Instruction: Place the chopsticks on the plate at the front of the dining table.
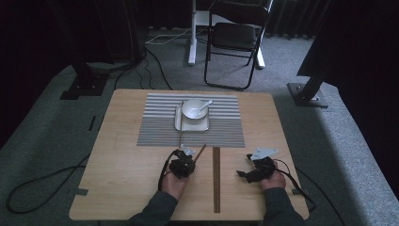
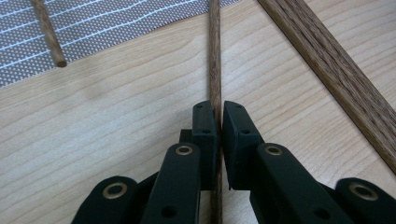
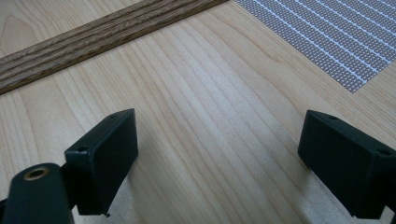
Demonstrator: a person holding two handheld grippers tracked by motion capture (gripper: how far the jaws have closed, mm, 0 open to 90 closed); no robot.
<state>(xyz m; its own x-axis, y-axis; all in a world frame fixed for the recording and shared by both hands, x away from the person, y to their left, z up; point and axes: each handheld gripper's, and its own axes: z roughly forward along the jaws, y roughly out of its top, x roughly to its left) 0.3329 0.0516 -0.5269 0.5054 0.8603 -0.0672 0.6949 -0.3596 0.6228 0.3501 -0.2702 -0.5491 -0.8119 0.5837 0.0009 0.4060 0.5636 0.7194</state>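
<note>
Grey carpet surrounds a pale wooden counter [image 1: 122, 188] in the high view, with a black folding chair [image 1: 234, 37] at twelve o'clock beyond it. A grey striped placemat [image 1: 155, 127] lies on the far half of the counter, carrying a square white plate [image 1: 178, 123] with a white bowl [image 1: 192, 111] and a white spoon [image 1: 205, 104] in it. One chopstick [image 1: 181, 123] lies along the plate's nine o'clock side, running toward six o'clock. A dark wooden inlay strip [image 1: 216, 183] runs from the mat's near edge toward six o'clock. The left hand-held gripper [image 1: 183, 157] sits just at nine o'clock of that strip, at the near end of a second chopstick [image 1: 201, 151] that slants toward one o'clock. The right hand-held gripper [image 1: 245, 170] rests at three o'clock of the strip, well apart from the chopsticks.

From the left gripper view, the left hand-held gripper [image 2: 219, 122] has its jaws closed tightly on the dark chopstick [image 2: 215, 60], which runs to twelve o'clock over the counter [image 2: 116, 130]. The other chopstick's tip [image 2: 50, 39] rests on the placemat [image 2: 116, 28] at eleven o'clock, and the inlay strip [image 2: 336, 70] crosses at two o'clock.

From the right gripper view, the right hand-held gripper [image 3: 218, 163] stands spread wide with only bare counter [image 3: 210, 116] between its jaws; the inlay strip [image 3: 93, 42] lies at eleven o'clock, the placemat [image 3: 336, 32] at two o'clock.
</note>
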